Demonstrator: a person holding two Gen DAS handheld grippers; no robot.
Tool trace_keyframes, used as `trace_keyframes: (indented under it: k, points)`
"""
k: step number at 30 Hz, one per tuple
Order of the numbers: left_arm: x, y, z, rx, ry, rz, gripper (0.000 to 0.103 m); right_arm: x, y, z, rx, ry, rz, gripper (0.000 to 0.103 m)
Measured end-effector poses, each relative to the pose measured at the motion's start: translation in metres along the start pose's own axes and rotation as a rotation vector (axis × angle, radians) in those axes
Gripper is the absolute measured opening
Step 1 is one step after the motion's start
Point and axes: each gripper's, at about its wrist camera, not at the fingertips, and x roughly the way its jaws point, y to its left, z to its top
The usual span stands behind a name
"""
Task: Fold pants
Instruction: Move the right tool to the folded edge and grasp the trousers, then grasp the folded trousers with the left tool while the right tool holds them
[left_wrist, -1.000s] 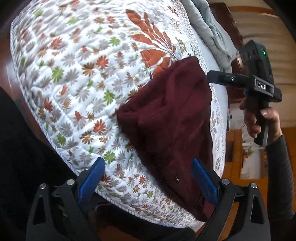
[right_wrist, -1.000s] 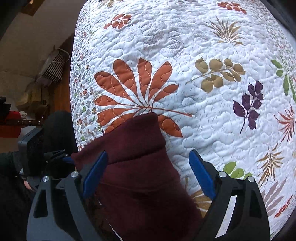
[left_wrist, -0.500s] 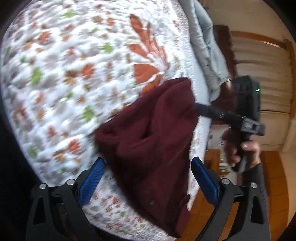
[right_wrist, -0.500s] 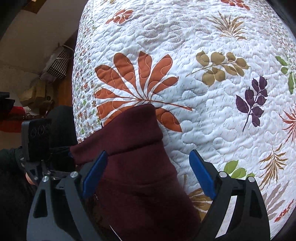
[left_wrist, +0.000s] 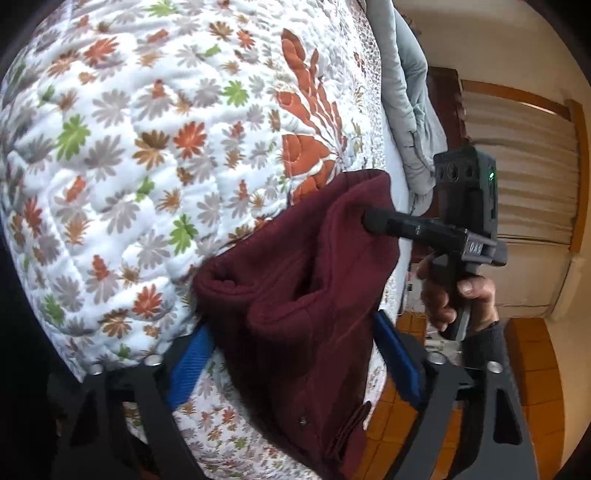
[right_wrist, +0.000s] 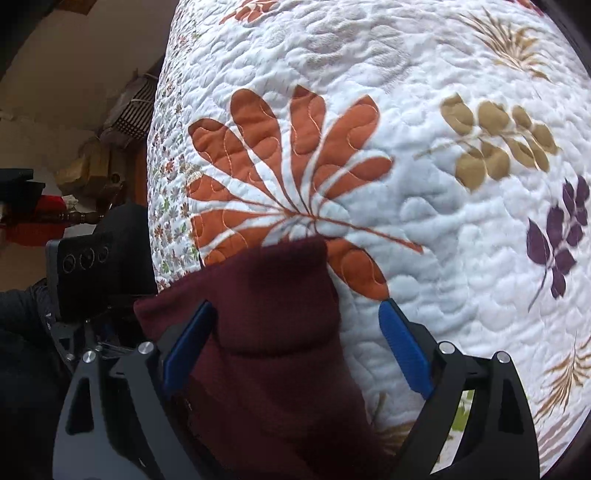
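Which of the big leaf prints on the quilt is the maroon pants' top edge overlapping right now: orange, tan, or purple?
The orange leaf print: the pants cover its lower fronds. The tan print and purple print lie apart, uncovered.

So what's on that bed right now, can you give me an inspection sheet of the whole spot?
Surface: white quilt with leaf prints, covering the bed.
Job's things: maroon pants, bunched near the quilt's edge.
Clutter: grey blanket heaped at the far side.
Grippers: left hand-held gripper closing around the pants, pads not yet pressing; right hand-held gripper open, straddling the pants' end.
Cables: nothing seen.
Surroundings: wooden floor, curtain.
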Motion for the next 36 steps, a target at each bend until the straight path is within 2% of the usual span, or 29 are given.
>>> trace_keyframes:
  k: [1,2,5,11,18,27,36]
  points:
    - [-0.005,0.001,-0.005,0.001,0.001,0.014,0.060,0.000,0.001,0.001,-0.002,-0.002,0.003,0.073]
    - [-0.006,0.003,-0.005,-0.002,0.004,0.019,0.052,-0.001,0.002,0.001,-0.003,-0.001,0.014,0.054]
    - [-0.010,0.006,-0.004,0.003,0.009,0.018,0.043,-0.007,0.009,0.000,-0.007,-0.006,-0.004,0.036]
    - [-0.024,-0.025,-0.012,0.133,-0.013,-0.005,0.035,-0.034,0.032,-0.014,-0.018,-0.057,-0.071,0.027]
    - [-0.037,-0.069,-0.023,0.264,-0.016,-0.038,0.033,-0.084,0.064,-0.042,-0.024,-0.131,-0.188,0.021]
    - [-0.051,-0.127,-0.055,0.425,-0.007,-0.065,0.032,-0.139,0.098,-0.099,-0.010,-0.214,-0.327,0.017]
    - [-0.061,-0.178,-0.090,0.558,0.006,-0.096,0.032,-0.183,0.122,-0.155,0.000,-0.294,-0.411,0.014]
